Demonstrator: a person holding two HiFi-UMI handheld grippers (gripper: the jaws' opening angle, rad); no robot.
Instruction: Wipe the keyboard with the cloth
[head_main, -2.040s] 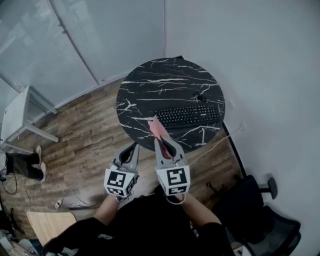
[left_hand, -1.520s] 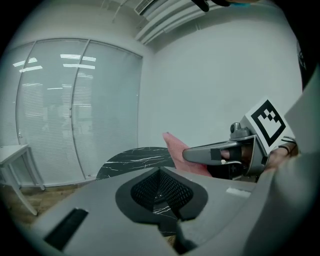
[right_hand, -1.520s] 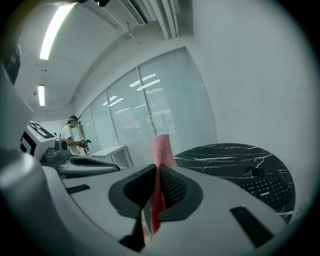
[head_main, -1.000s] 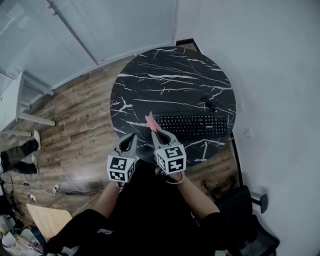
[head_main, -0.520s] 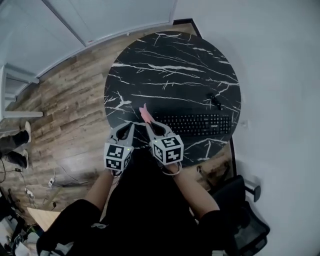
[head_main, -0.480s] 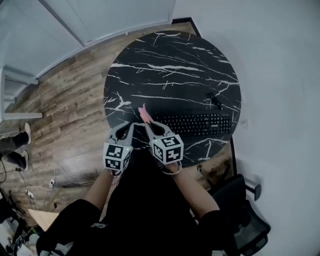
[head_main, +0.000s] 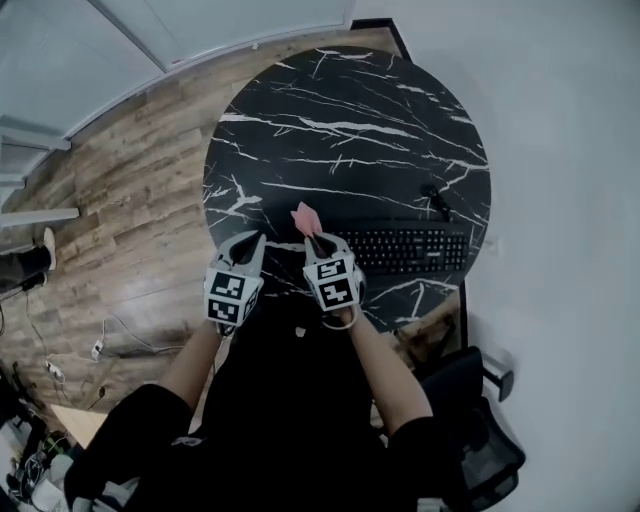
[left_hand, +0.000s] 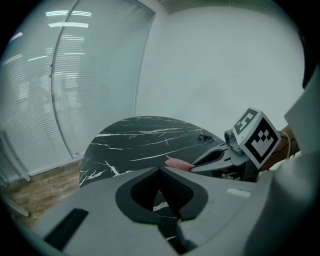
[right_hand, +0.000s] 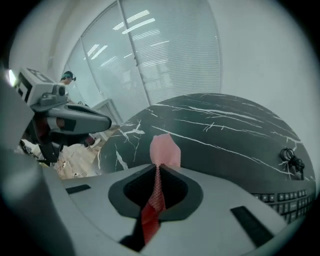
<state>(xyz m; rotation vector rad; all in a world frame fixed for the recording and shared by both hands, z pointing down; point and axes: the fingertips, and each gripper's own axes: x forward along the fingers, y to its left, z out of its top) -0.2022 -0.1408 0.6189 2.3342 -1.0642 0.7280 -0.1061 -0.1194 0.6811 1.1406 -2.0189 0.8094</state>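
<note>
A black keyboard (head_main: 405, 247) lies on the near right part of the round black marble table (head_main: 340, 120); its keys also show low at the right in the right gripper view (right_hand: 289, 201). My right gripper (head_main: 313, 238) hovers just off the keyboard's left end, shut on a pink cloth (head_main: 305, 216) that sticks up past the closed jaws (right_hand: 164, 149). My left gripper (head_main: 254, 239) is beside it to the left, over the table's near edge, shut with nothing in it (left_hand: 161, 169). From the left gripper view, the cloth (left_hand: 178, 162) pokes out of the right gripper.
A small black cable bundle (head_main: 437, 201) lies on the table just beyond the keyboard's right end. A white wall stands right of the table, glass partitions behind it. Wood floor (head_main: 110, 230) spreads to the left. A black office chair (head_main: 480, 420) stands at my right.
Both grippers have come forward from over the floor to the table's near edge. The right one still holds the pink cloth and now sits by the keyboard's left end.
</note>
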